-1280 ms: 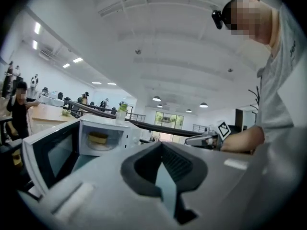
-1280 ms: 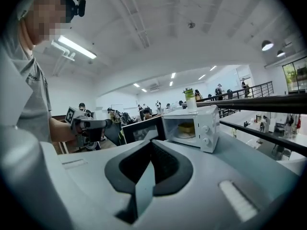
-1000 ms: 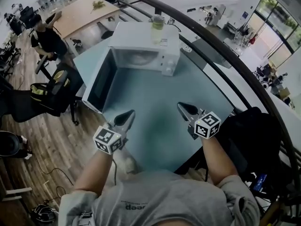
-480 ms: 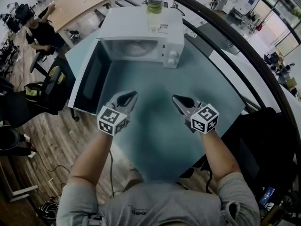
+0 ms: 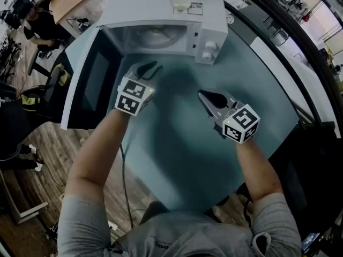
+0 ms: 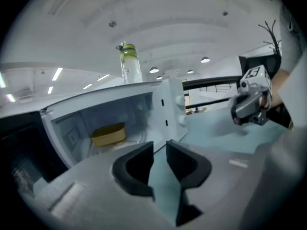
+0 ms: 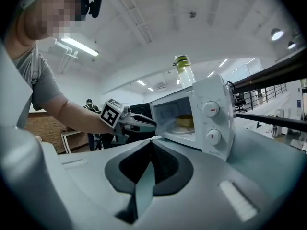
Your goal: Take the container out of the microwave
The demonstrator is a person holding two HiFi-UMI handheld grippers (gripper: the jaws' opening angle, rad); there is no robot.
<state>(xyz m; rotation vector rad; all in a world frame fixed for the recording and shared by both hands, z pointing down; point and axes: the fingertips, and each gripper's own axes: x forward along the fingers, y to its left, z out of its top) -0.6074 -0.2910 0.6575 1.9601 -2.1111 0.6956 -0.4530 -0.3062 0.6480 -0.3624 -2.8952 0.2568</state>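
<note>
Teal bench [image 5: 182,143], white microwave [image 5: 161,12] open, round yellow container [image 6: 108,134] inside. My left gripper [image 6: 159,152]: jaws just been opening, nothing between them. My right gripper [image 7: 149,147]: pressed together, empty.

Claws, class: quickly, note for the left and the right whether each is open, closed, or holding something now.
Left claw: open, its jaws have just been opening, nothing between them.
Right claw: closed, holding nothing.
</note>
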